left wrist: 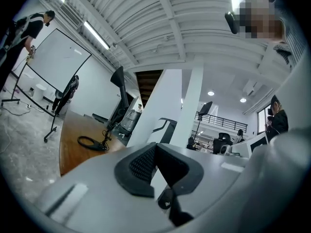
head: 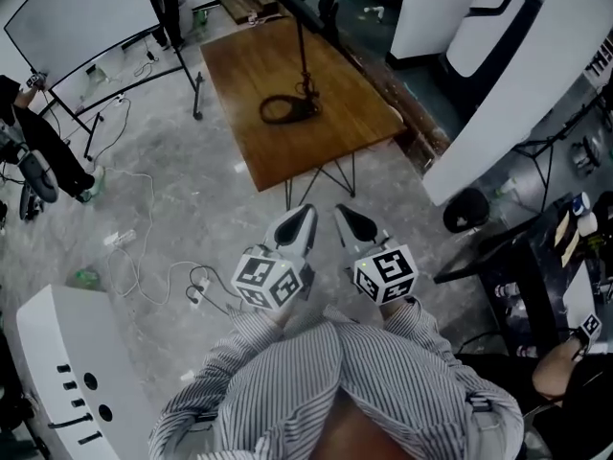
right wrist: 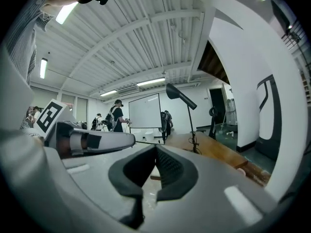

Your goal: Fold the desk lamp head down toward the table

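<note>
Approach step, nothing touched. Both empty, left gripper (head: 303, 220) and right gripper (head: 349, 220), fingers pressed together. Well ahead of the fingers: slim black desk lamp (head: 308, 103), ring base, thin stem, head (right wrist: 181, 96) seemingly raised, on smooth wooden counter (head: 278, 156). Next: close in, then push head downward.

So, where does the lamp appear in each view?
Head view: lamp at top centre, far ahead of both grippers.
Left gripper view: lamp left of centre, at mid height.
Right gripper view: lamp just right of centre.
Shared landmark: the wooden table under it, also seen in the left and right gripper views.
</note>
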{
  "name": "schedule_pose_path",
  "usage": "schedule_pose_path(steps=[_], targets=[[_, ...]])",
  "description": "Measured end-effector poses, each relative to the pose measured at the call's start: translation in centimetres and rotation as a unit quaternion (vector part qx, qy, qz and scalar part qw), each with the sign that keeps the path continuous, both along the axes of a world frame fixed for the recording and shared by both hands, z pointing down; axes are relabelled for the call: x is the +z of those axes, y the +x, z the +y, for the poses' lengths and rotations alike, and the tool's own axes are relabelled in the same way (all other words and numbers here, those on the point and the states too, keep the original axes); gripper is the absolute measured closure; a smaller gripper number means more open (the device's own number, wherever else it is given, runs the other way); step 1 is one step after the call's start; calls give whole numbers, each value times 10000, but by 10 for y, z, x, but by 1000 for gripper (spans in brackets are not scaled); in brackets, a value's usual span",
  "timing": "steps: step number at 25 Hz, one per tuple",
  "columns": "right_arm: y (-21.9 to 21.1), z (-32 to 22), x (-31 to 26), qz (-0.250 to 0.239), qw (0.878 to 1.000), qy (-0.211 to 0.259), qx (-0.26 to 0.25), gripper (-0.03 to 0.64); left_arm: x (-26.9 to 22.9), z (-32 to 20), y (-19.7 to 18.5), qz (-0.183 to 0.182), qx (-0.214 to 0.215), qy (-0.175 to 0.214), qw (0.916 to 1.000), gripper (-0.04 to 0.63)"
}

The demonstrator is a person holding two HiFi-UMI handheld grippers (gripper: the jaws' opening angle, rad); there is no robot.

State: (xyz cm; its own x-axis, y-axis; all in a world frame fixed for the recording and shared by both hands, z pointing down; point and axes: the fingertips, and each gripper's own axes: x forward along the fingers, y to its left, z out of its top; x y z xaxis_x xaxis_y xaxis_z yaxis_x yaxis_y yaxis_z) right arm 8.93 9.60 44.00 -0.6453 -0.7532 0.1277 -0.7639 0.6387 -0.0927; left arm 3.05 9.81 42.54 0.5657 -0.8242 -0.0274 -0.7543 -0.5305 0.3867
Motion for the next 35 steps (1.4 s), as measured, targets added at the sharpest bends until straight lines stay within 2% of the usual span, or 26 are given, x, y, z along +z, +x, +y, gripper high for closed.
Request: schedule_pose_path(steps=[4, 9, 16, 21, 25, 31, 35], targets=[[-8, -32, 10, -59, 10000, -69, 5, 615, 13, -34, -3, -61, 24, -116, 9999, 591], [-29, -101, 15, 47, 10000, -5, -71, 615, 22, -104, -19, -61, 120, -187, 9997, 591], [-59, -221, 0, -23, 9998, 131, 162, 615, 0, -224, -54, -243, 376, 43, 9990, 591], [-74, -286, -13, 27, 9988, 373, 327, 614, -7, -288, -61, -332, 543, 202, 9978, 591], [-78, -330, -19, 139, 9981, 498, 341, 614, -12, -328, -63, -425, 547, 314, 9971, 591], [-76, -392, -19, 272, 9974, 550, 388, 594, -9, -369, -62, -398, 429, 254, 9980, 591], [-73, -437, -15, 553, 9958, 512, 521, 521, -16, -390, -64, -419, 300, 302, 9982, 591]])
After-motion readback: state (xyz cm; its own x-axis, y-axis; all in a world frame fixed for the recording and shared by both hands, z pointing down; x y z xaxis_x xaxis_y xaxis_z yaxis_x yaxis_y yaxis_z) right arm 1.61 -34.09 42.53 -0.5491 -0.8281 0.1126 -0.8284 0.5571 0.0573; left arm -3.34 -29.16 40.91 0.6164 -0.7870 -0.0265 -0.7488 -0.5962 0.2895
